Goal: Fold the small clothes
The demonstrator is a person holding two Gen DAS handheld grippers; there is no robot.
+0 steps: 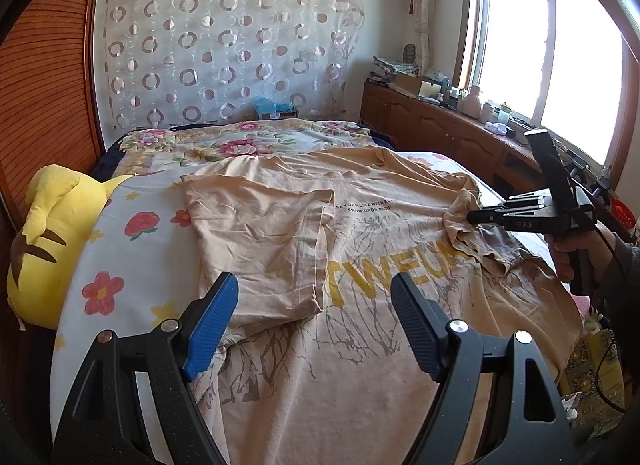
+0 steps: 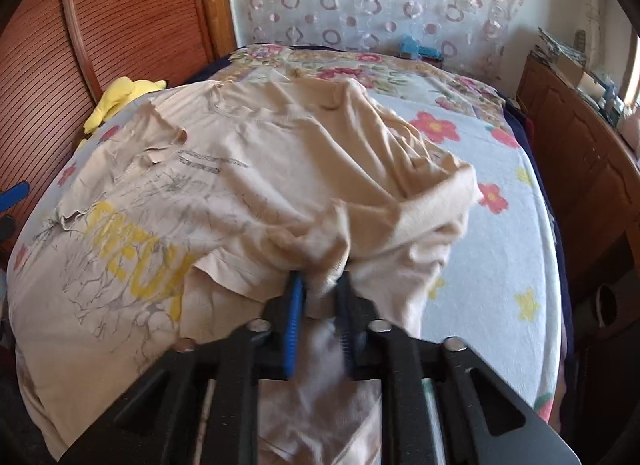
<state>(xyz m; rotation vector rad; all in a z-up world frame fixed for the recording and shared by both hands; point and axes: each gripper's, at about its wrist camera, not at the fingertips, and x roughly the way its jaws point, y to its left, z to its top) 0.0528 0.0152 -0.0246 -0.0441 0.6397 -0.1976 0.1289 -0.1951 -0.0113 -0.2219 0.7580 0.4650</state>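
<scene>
- Biggest risk imo: the right tongs [image 2: 320, 305] only have a small bunched wad of the t-shirt [image 1: 360, 265] pinched between the pads. If that wad slips out mid-pull, the sleeve side just flops back in a heap and the fold is crooked.
- Also, nothing is pinning the shirt. The left tongs [image 1: 316, 325] hang wide apart above it, holding nothing, so a hard tug from the right could drag the whole shirt across the bed [image 1: 132, 249] and undo the left sleeve [image 1: 260, 233] that already lies folded over the chest.
- The lifted part looks twisted, so it could land wrinkled over the yellow print.
- Where stuff is: the shirt lies spread on the flowery bed, print up. Its right edge is raised in the closed right tongs, and the middle sits just below and ahead of the open left ones.
- The yellow plush toy [image 1: 44, 241] sits off to the left, clear of the shirt.
</scene>
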